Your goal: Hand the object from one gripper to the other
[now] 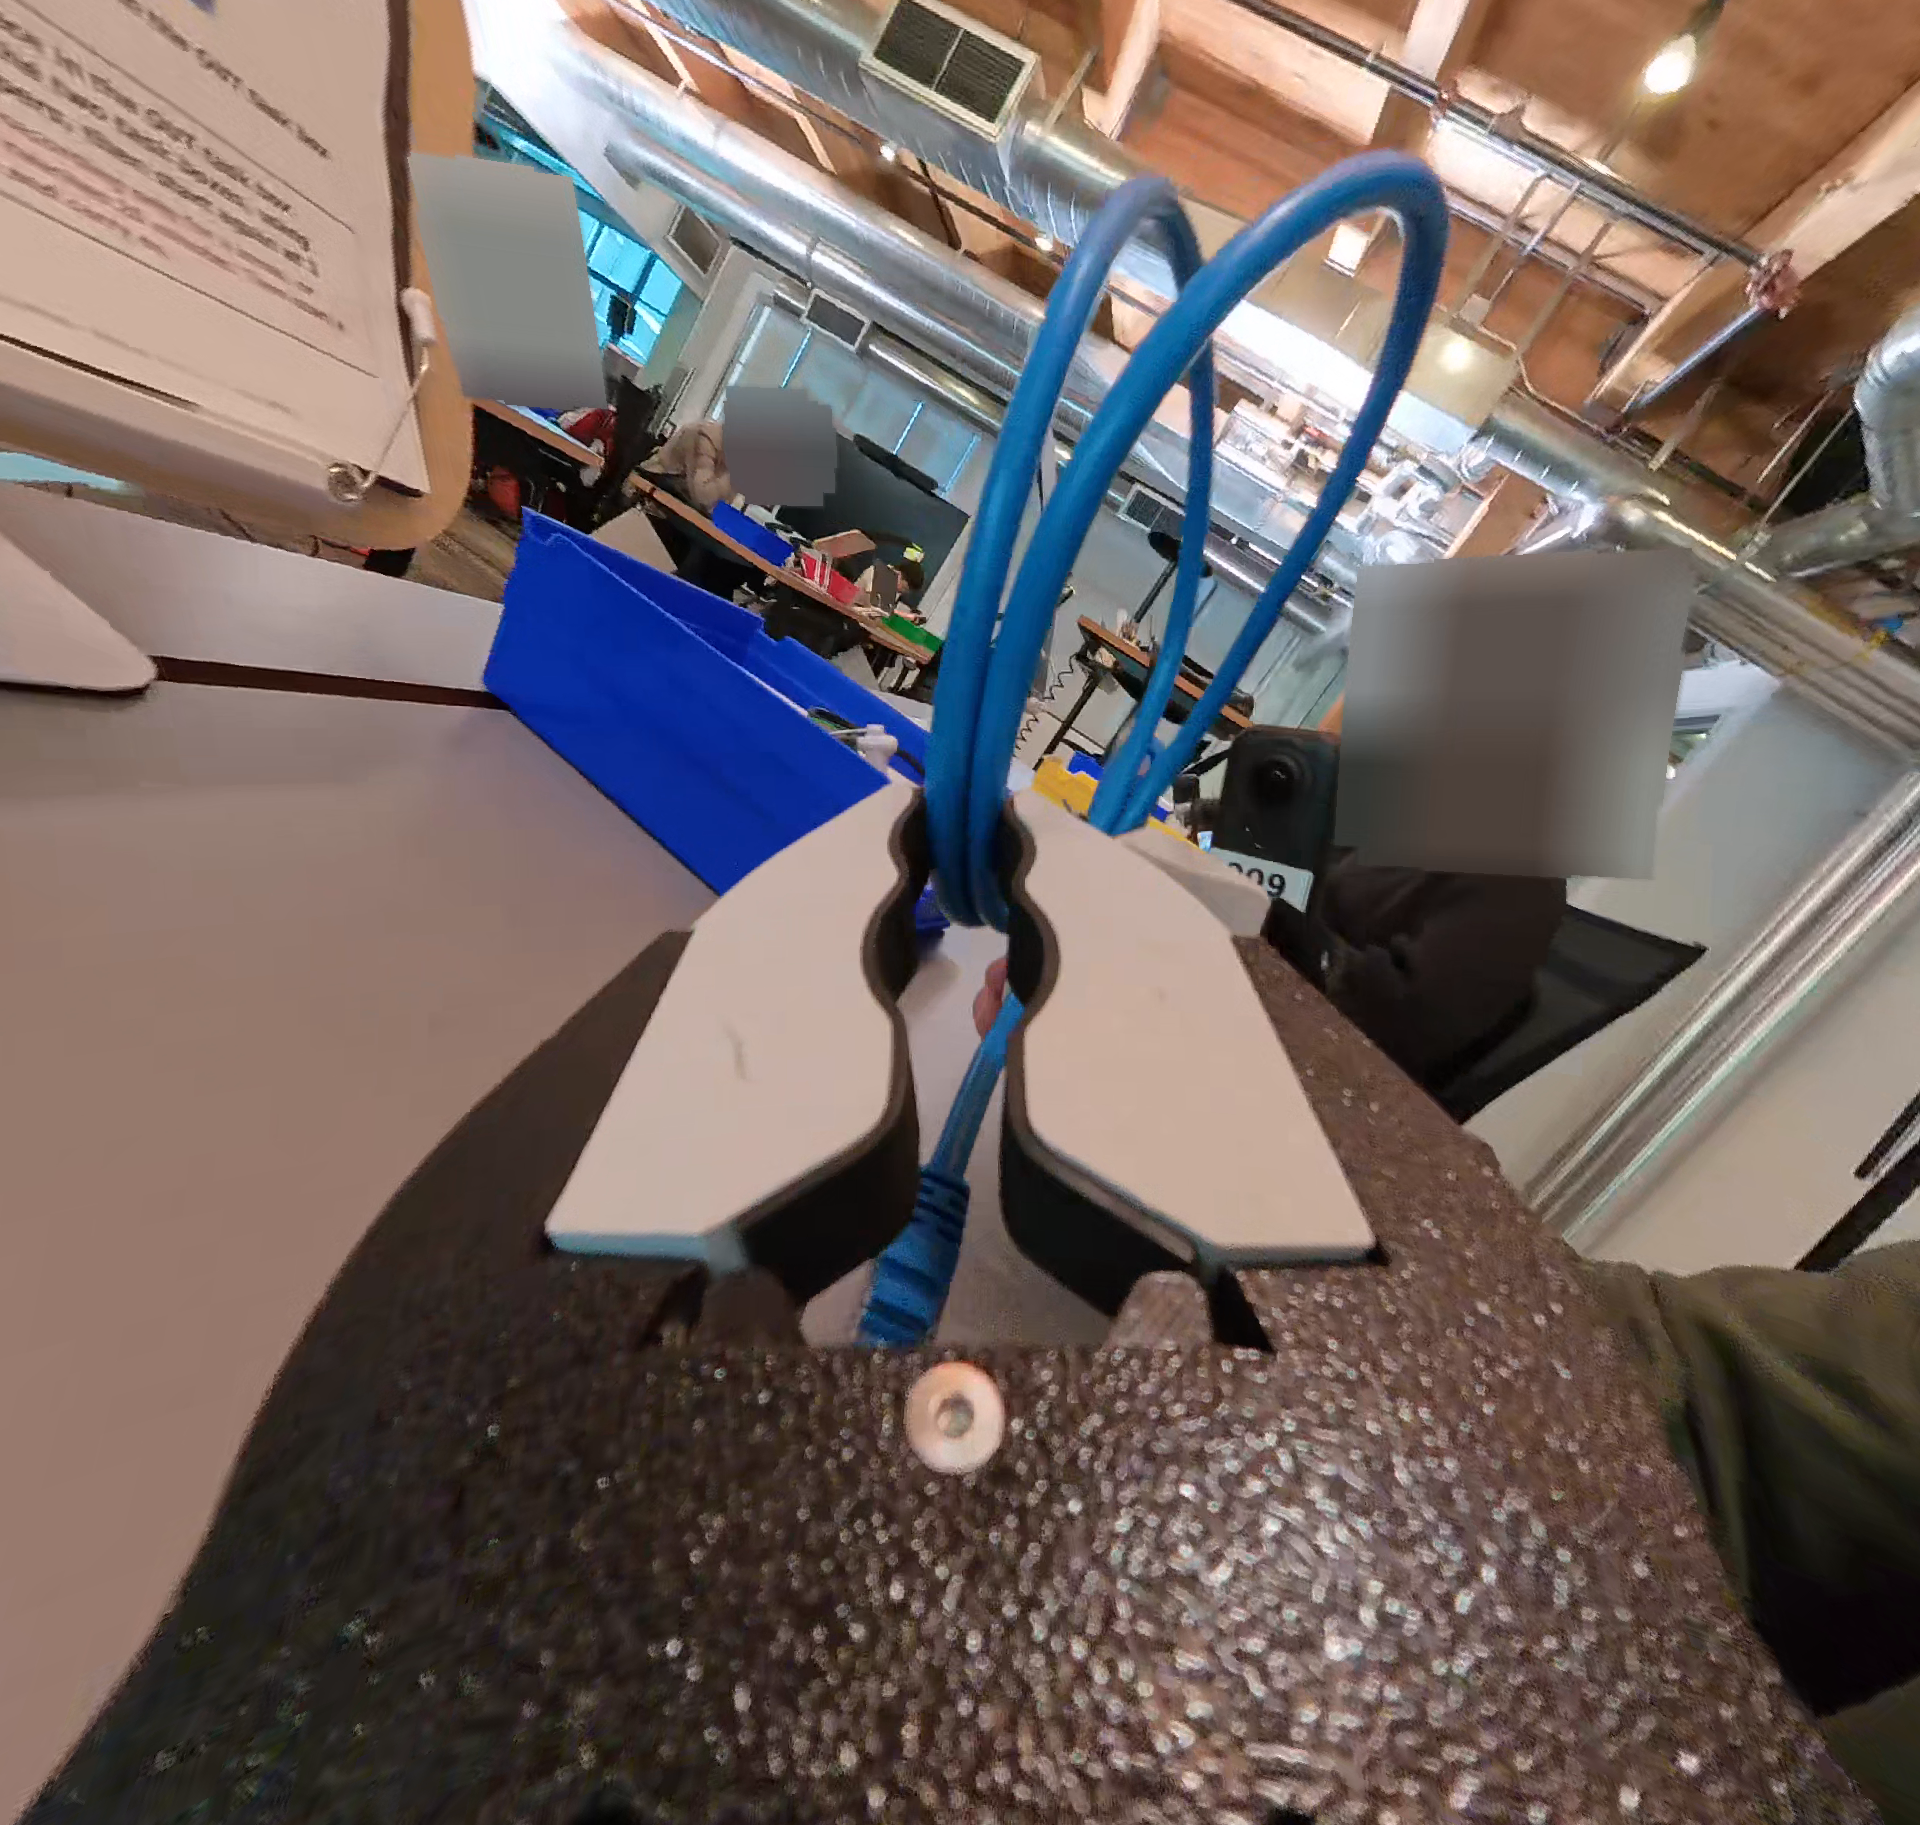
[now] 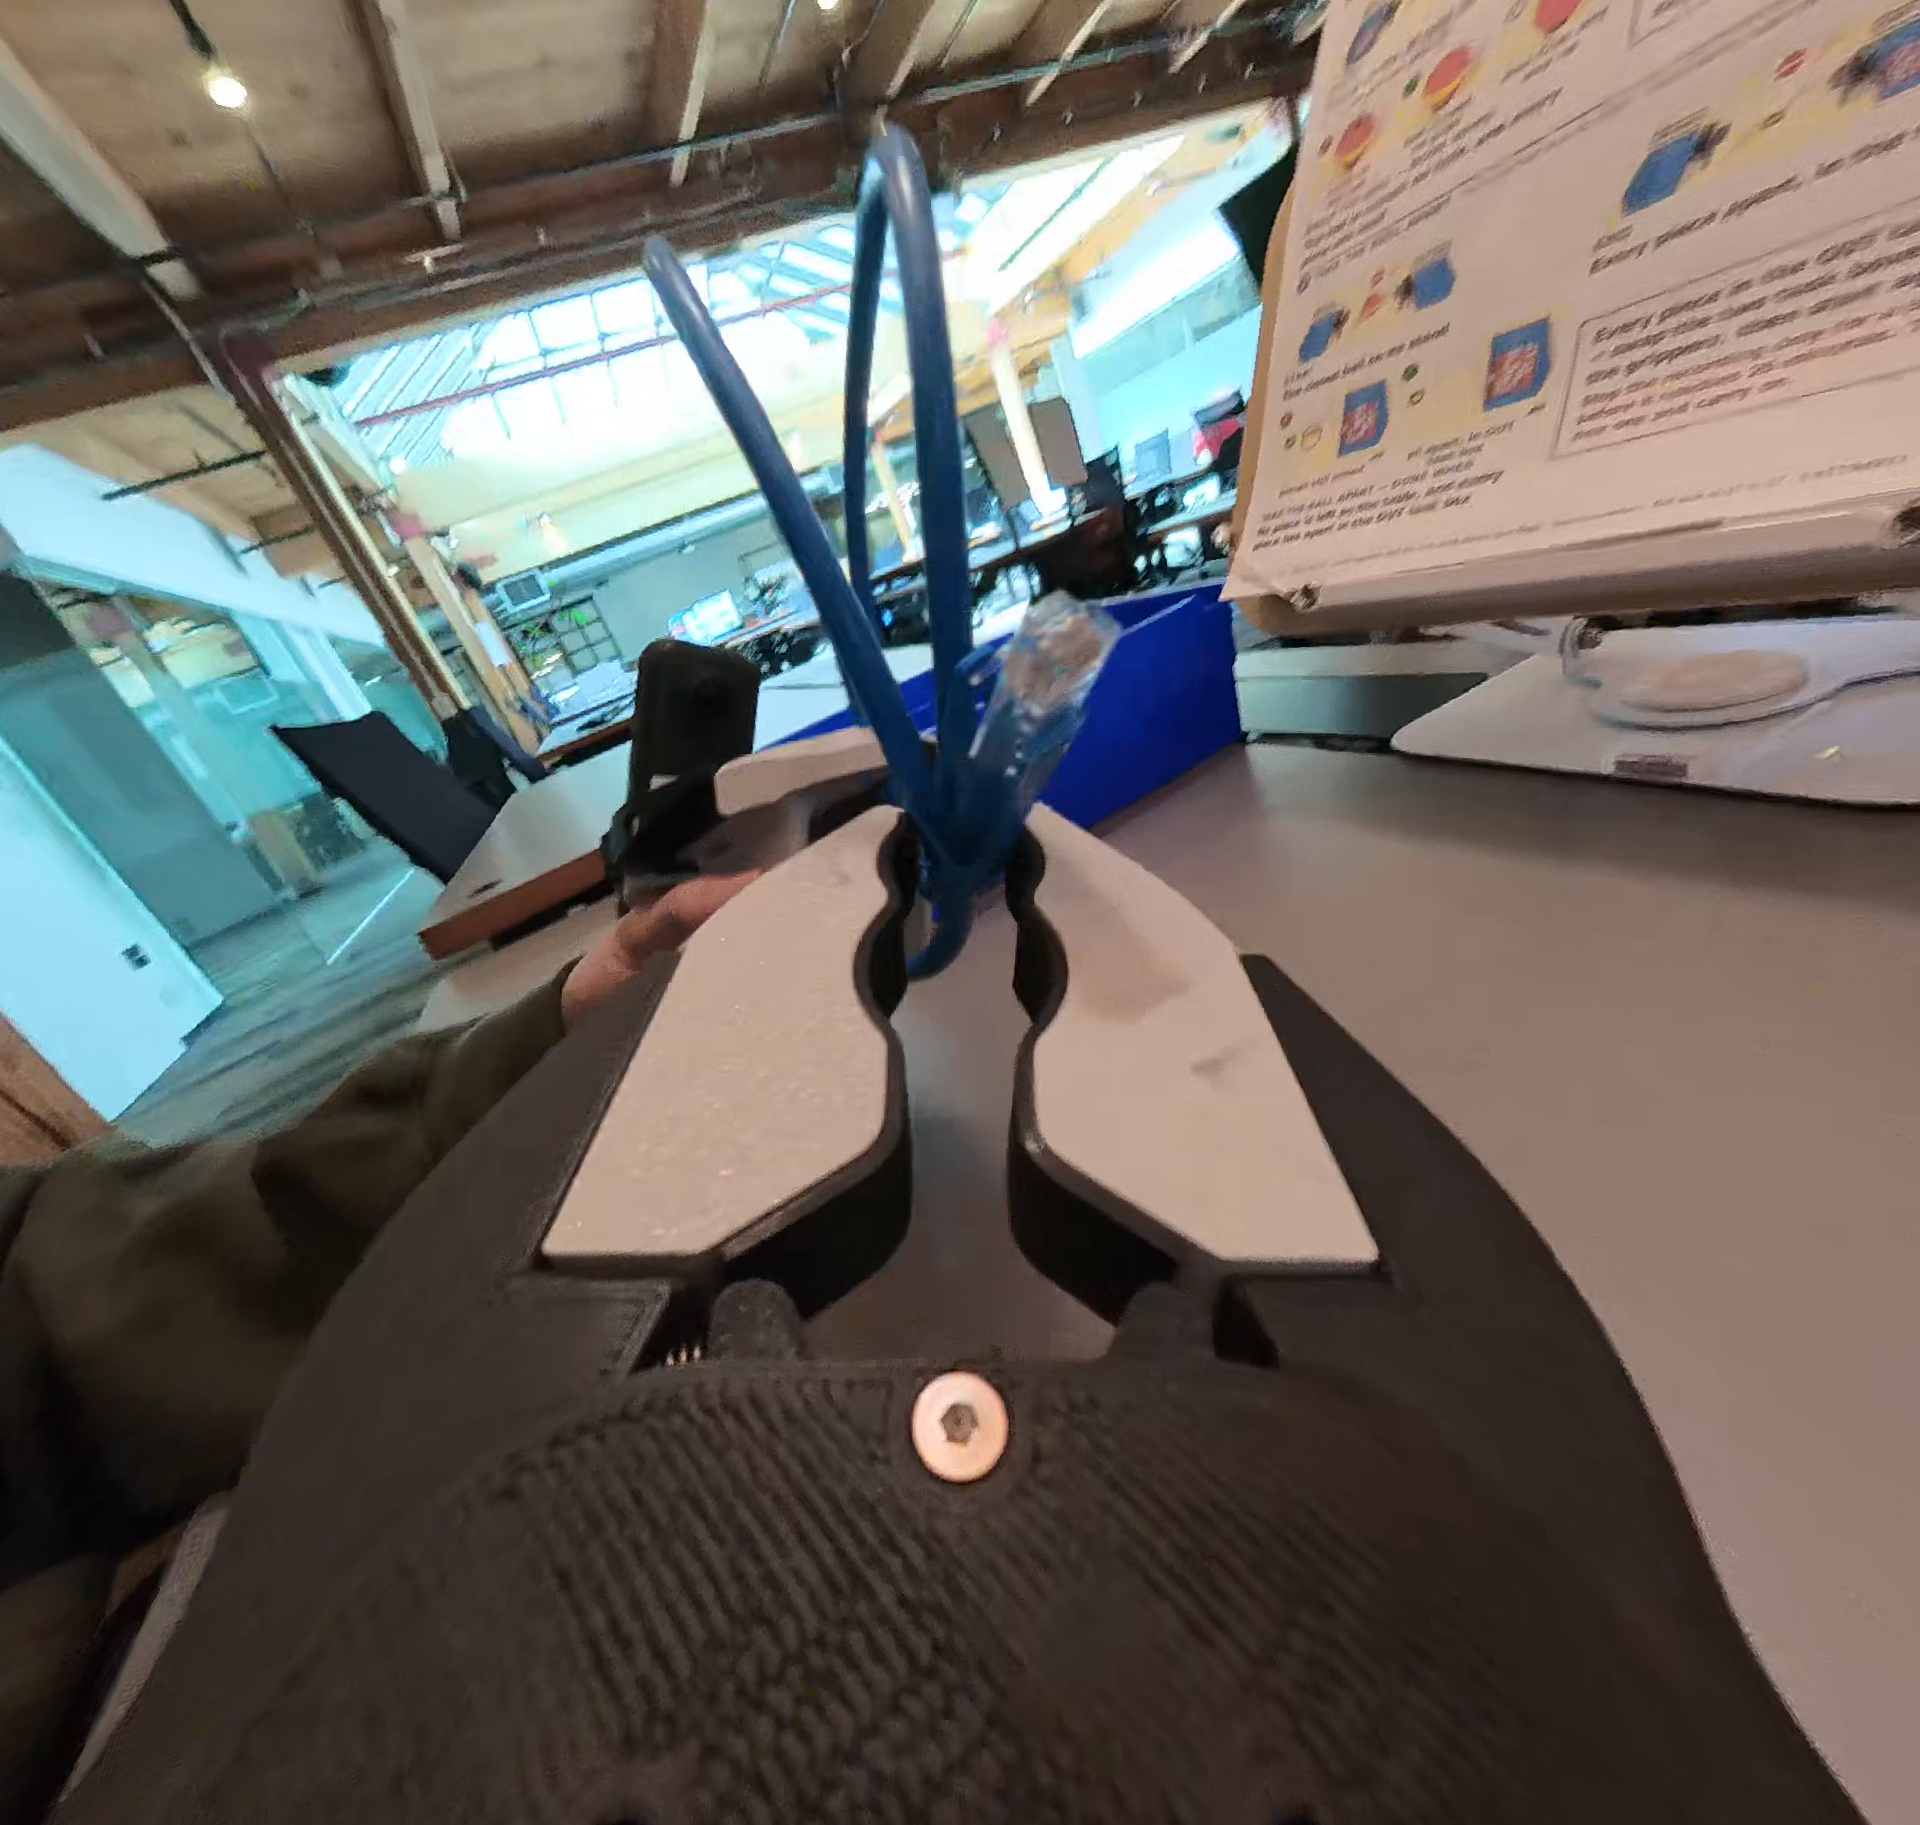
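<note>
Two claws meet over the grey desk (image 2: 1558,996) | left claw (image 1: 966,856) – clamped on the bundled blue cable (image 1: 1049,528) | right claw (image 2: 961,866) narrow around the same bundle, grip uncertain | risk: early left release – stiff, springy loops slip from smooth wavy pads | cable glossy, round, plug (image 1: 914,1256) ribbed.

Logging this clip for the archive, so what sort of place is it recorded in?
Probably an open workshop or lab-style office: exposed metal ducts under a wooden beam ceiling, and rows of work desks behind.
</note>
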The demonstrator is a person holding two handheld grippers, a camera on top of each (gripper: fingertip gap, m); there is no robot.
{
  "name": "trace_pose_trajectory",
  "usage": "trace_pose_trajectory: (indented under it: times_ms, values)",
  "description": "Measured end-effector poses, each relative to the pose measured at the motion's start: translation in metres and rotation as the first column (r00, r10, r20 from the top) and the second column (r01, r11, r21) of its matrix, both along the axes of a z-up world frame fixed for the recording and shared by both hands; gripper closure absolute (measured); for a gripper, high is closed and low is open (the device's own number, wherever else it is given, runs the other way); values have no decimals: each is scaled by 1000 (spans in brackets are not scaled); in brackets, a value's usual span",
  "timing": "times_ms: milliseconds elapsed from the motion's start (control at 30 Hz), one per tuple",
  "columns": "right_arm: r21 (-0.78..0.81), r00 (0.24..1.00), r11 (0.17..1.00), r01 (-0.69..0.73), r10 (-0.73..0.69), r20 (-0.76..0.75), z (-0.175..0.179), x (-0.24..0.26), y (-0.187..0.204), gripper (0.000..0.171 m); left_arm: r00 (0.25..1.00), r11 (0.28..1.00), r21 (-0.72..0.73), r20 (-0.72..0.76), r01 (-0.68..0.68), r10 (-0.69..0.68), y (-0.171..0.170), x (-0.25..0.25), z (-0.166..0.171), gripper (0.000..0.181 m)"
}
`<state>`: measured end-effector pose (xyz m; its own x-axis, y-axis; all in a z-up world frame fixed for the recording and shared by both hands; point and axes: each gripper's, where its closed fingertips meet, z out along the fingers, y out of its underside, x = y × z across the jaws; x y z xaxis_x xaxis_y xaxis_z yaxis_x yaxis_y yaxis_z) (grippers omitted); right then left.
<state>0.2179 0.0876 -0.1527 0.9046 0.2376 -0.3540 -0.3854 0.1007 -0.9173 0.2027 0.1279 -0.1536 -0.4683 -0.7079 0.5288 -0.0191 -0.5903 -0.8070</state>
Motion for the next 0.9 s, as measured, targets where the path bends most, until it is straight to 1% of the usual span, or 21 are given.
trace_pose_trajectory:
  times_ms: [67,133,167,233,300,400,467,500,533,567,667,733,833,900]
  values:
    - [1,999,1000,16,-16,52,4,4,-4,156,1000,998,52,-10,29,-28,-7,-1,-2,169]
    - [-40,991,999,-23,28,134,3,3,-7,156,997,984,161,-45,74,-68,-12,-2,-9,165]
    - [-60,986,998,-26,36,166,3,4,-9,156,995,969,231,-69,83,-69,-13,-3,-14,160]
    - [-86,977,995,-49,66,203,2,4,-13,156,995,920,386,-99,67,-31,-11,-3,-23,144]
    - [-151,970,985,-87,118,212,-5,3,-15,156,996,853,518,-89,60,-16,-10,-7,-27,140]
    - [-207,966,976,-70,118,231,-13,8,-17,156,997,791,608,-67,68,-35,-10,-14,-26,138]
    - [-225,966,973,-51,105,236,-15,13,-17,157,997,781,619,-61,81,-55,-9,-19,-25,140]
    - [-220,967,974,-53,105,231,-14,14,-18,157,996,782,618,-57,86,-64,-8,-21,-24,148]
    - [-212,969,976,-56,105,223,-13,14,-19,157,995,780,619,-60,98,-77,-8,-22,-25,163]
    - [-204,971,978,-55,100,216,-11,15,-19,157,994,777,621,-69,105,-80,-7,-23,-26,172]
    - [-195,965,981,-25,74,252,-11,16,-18,157,991,781,612,-118,126,-68,-5,-21,-31,180]
    - [-158,958,987,18,28,286,-8,18,-16,156,993,827,554,-103,102,-54,-2,-17,-27,181]
    - [-108,968,994,7,21,251,-3,14,-15,154,995,903,423,-88,78,-45,2,-12,-20,181]
    - [-128,977,992,4,24,211,-7,15,-12,138,998,946,322,-65,43,-24,9,-10,-12,181]
